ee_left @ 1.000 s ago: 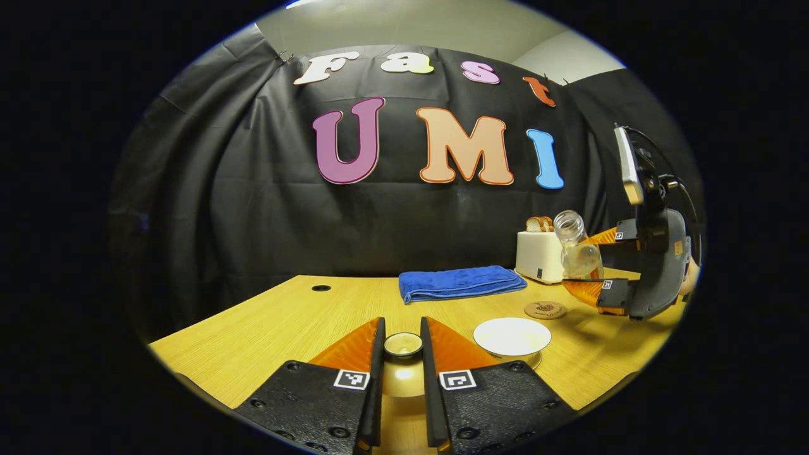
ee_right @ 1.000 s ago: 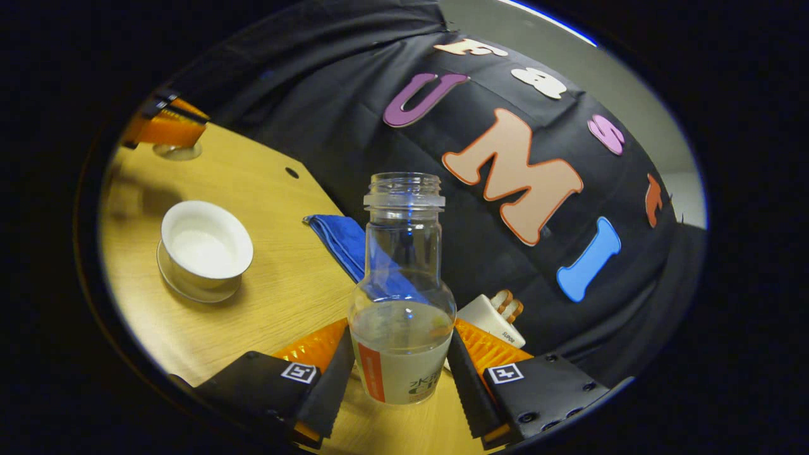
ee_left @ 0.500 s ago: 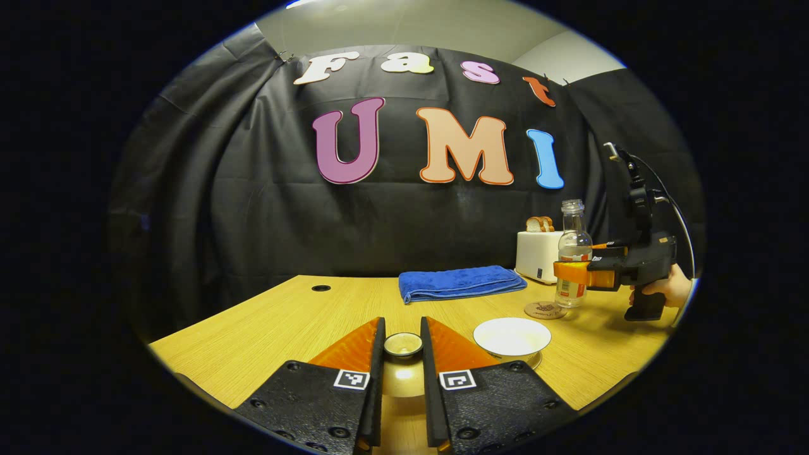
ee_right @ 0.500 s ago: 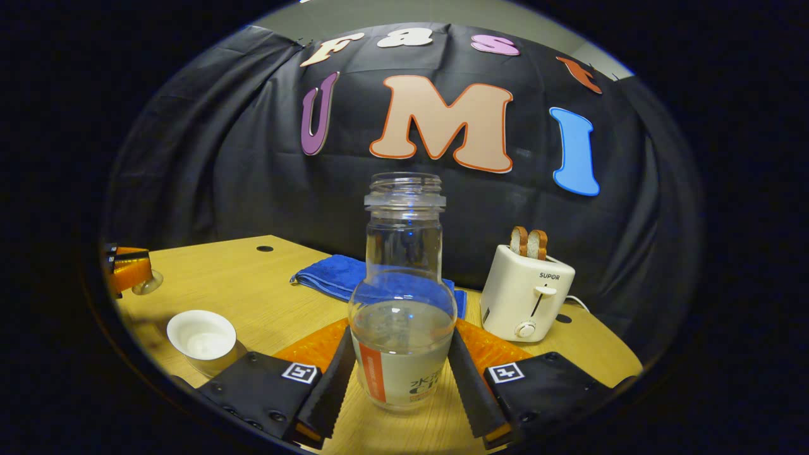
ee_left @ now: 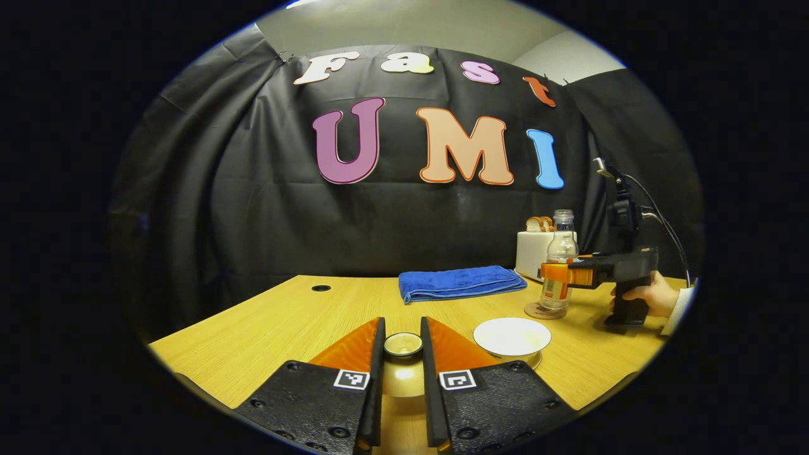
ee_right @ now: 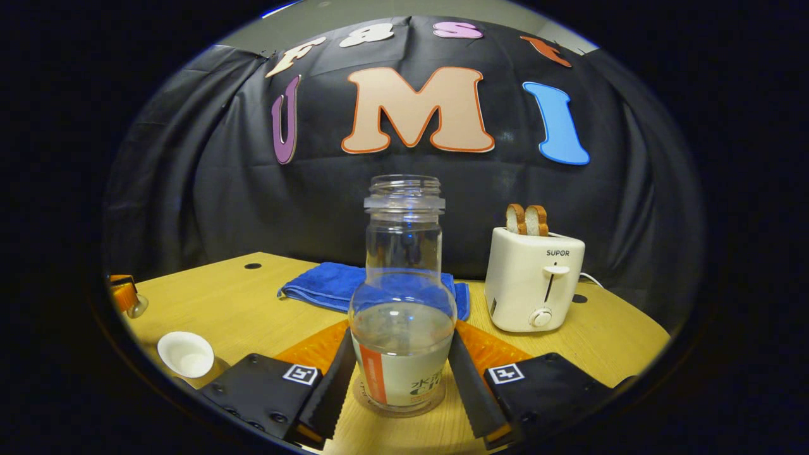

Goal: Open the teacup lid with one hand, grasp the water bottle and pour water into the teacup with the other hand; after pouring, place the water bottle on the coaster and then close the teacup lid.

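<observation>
In the left gripper view my left gripper (ee_left: 402,360) is shut on the teacup lid (ee_left: 403,345), held just above the table. The open white teacup (ee_left: 512,336) sits on its saucer to the lid's right. Farther right, the clear water bottle (ee_left: 557,268) stands upright on the round coaster (ee_left: 545,311), with the right gripper (ee_left: 556,273) around it. In the right gripper view my right gripper (ee_right: 401,379) is shut on the water bottle (ee_right: 402,316), which is partly filled and uncapped, its base on the coaster (ee_right: 366,399). The teacup (ee_right: 186,354) lies at the lower left there.
A folded blue towel (ee_left: 460,282) lies at the back of the wooden table (ee_left: 265,328). A white toaster (ee_right: 536,278) with two bread slices stands at the back right. A hand (ee_left: 651,297) holds the right gripper's handle.
The right gripper swung the tilted bottle back upright, moved it away from the teacup and lowered it onto the coaster. The left gripper and lid stayed still.
</observation>
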Motion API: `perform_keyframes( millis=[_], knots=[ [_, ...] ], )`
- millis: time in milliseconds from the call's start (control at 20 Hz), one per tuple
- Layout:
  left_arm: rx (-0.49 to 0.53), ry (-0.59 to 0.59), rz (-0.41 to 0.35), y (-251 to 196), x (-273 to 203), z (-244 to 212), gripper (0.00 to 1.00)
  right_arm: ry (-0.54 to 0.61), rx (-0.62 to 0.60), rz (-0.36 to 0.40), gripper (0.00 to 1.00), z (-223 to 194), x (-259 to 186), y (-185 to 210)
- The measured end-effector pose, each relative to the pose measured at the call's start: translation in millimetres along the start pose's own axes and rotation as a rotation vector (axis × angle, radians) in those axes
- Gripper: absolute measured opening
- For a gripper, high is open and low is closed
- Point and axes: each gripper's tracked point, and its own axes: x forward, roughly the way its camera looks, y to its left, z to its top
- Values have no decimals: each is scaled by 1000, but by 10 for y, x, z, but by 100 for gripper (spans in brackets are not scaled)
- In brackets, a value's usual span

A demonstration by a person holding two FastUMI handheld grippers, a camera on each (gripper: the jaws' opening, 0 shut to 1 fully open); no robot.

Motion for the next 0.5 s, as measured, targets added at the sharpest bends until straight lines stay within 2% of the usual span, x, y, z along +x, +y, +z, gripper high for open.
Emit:
perform_keyframes(
  millis=[500],
  knots=[
    [0, 1, -1, -2, 5, -8, 26, 0, -70, 7, 81, -74, 60, 126]
  ],
)
